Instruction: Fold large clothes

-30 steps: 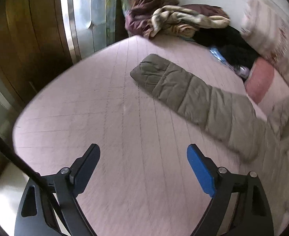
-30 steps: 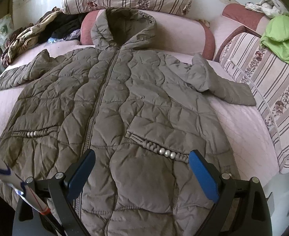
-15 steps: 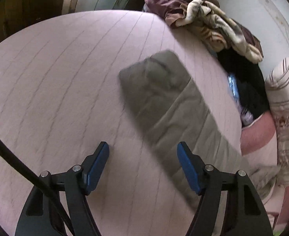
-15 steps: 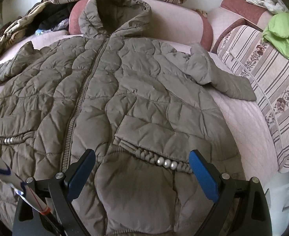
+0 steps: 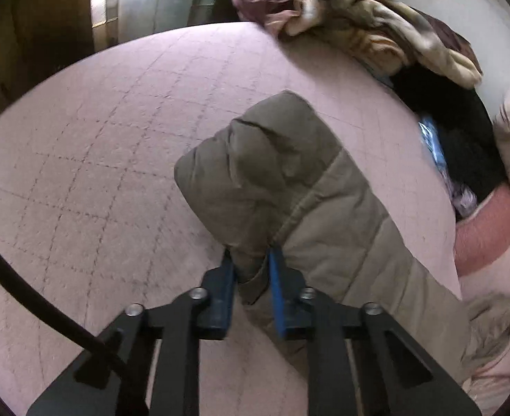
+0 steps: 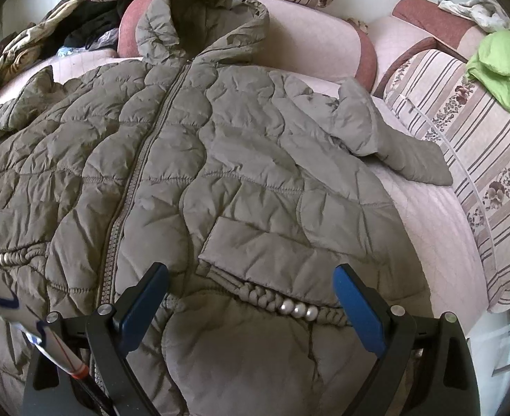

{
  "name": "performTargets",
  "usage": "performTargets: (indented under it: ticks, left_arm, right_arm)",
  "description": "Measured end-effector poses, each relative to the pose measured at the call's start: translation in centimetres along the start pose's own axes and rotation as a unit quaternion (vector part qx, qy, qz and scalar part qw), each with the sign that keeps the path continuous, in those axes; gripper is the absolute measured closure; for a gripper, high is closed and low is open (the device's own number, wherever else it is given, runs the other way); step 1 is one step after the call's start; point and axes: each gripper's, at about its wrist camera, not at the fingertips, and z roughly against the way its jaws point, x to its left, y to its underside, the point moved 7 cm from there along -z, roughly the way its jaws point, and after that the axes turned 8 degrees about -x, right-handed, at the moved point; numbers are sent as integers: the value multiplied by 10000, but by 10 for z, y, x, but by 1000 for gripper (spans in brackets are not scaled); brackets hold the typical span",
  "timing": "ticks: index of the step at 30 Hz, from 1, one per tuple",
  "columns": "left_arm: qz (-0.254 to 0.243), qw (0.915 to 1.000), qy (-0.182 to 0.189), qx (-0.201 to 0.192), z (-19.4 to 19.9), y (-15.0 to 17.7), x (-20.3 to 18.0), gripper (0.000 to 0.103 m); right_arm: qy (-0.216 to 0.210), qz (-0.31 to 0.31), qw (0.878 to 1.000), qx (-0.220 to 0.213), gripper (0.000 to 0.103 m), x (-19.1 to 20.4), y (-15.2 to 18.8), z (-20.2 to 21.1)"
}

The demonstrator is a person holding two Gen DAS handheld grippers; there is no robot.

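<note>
Left claw point(image 5: 250, 263): we note its blue pads have just been closing and now pinch a fold of the olive sleeve point(image 5: 289, 187) near the cuff end. The fabric bunches up between the pads and the cuff bulges beyond them, toward the far side of the left wrist view. The rest of the sleeve runs off to the right and near edge of that view, lying on the pink quilted bed cover point(image 5: 98, 173). A black cable point(image 5: 29, 298) crosses the left near corner of that view.

Right claw point(image 6: 251, 298): we see it spread wide, nothing between the pads. It hangs over the lower front of the quilted coat point(image 6: 255, 173), above the right pocket with its braided trim and row of pearl-like beads point(image 6: 298, 309). We cannot tell whether the pads touch the fabric.

The coat lies front up, zipped, spread across the bed. Its hood point(image 6: 202, 20) is at the far side, resting against a pink bolster point(image 6: 324, 38). The right sleeve point(image 6: 393, 145) is bent, lying partly on the bed cover to the right.

Farther out: striped floral cushions point(image 6: 463, 145) on the right and along the far edge, a bright green garment point(image 6: 501, 66) on the right cushion, a heap of dark and patterned clothes point(image 5: 359, 24) at the far left corner of the bed.
</note>
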Motion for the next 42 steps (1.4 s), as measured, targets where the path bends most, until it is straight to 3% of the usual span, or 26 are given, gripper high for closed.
performTargets:
  ticks: [6,9,13,17,20,25,27,29,35,38,42]
  left_arm:
    - [-576,9966,560,-156,66,15,-59,94]
    - [-1061,9880,1082,-288,115,38,-109,94]
    - [-1611,9676,1942,-62,174,101,-176,94]
    - [-2162,9482,2309,279,199,188,-221,94]
    - [-2431,9410,2273,620,191,248,-236,94]
    - [-3086,9352,1559,763,164,322,-237,85]
    - [-3129,9317,1588,932,166,340,-232,82]
    - [-3102,9289,1759,1002,180,351,-224,69]
    - [-3324,9268,1729,273,233,357,-174,39]
    - [-3429,9300,1301,-252,238,350,-132,38]
    - [-3617,9263,705,-778,230,347,-88,38]
  right_arm:
    - [-86,-295,9992,-265,7,-14,-7,17]
    - [-196,-410,9983,-377,7,-19,-8,27]
    - [-319,-508,9969,-513,7,-25,-5,41]
    - [-348,-672,9953,-607,7,-40,1,54]
    - [-276,-823,9941,-649,7,-59,7,61]
    - [-163,-1059,9924,-602,7,-91,19,67]
    - [-147,-1142,9918,-562,7,-102,23,67]
    - [-141,-1185,9915,-523,7,-109,25,66]
    - [-421,-1275,9904,-342,6,-104,20,55]
    - [-816,-1165,9896,-229,6,-82,6,45]
    - [-1441,-1110,9833,-68,6,-42,-24,22]
